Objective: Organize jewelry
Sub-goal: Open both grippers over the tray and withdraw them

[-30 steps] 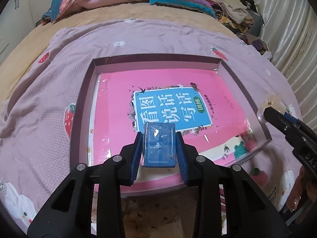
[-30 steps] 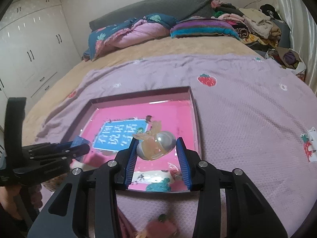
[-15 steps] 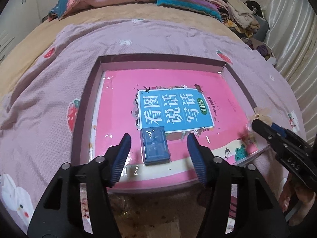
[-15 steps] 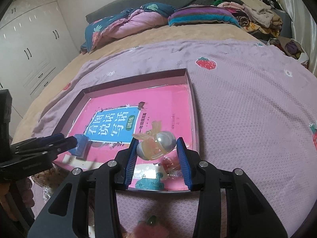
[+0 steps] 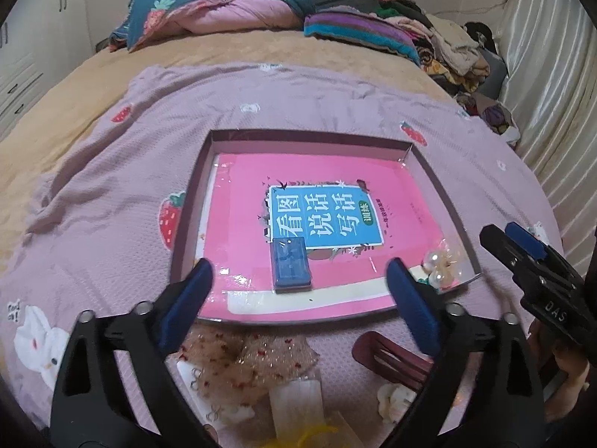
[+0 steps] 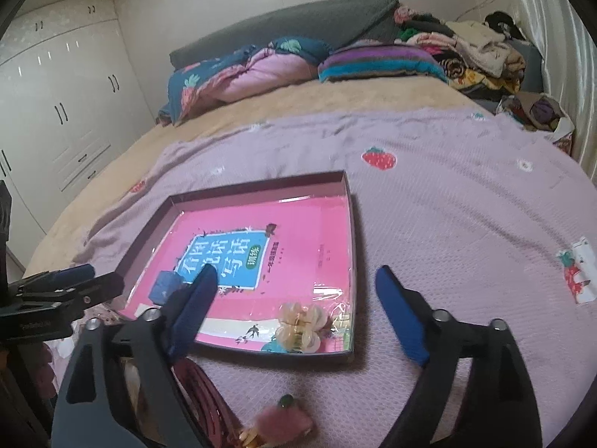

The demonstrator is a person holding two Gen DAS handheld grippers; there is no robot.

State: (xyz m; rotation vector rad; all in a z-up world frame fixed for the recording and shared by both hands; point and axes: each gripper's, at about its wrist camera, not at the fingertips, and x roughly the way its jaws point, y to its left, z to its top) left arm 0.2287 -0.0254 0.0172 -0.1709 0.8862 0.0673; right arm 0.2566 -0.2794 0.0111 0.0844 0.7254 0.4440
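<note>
Sitting empty with jaws spread wide, both the left gripper [image 5: 298, 283] and right gripper [image 6: 294, 291] are hanging just short of the tray's [image 5: 190, 201] near edge. Blue case [image 5: 291, 265] is lying flat on the pink book [image 5: 317, 186]; pearl hairpiece [image 6: 300, 326] is resting in the tray's near right corner, likely grouping items there. One second ago each was clamped; now released, grippers backing off toward the remaining pile [image 5: 261, 366] on the bed.

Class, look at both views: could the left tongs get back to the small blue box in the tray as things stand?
Probably yes. The left tongs are open, and the blue box lies flat in the tray just ahead between the fingers, with nothing on top or across the way.
</note>
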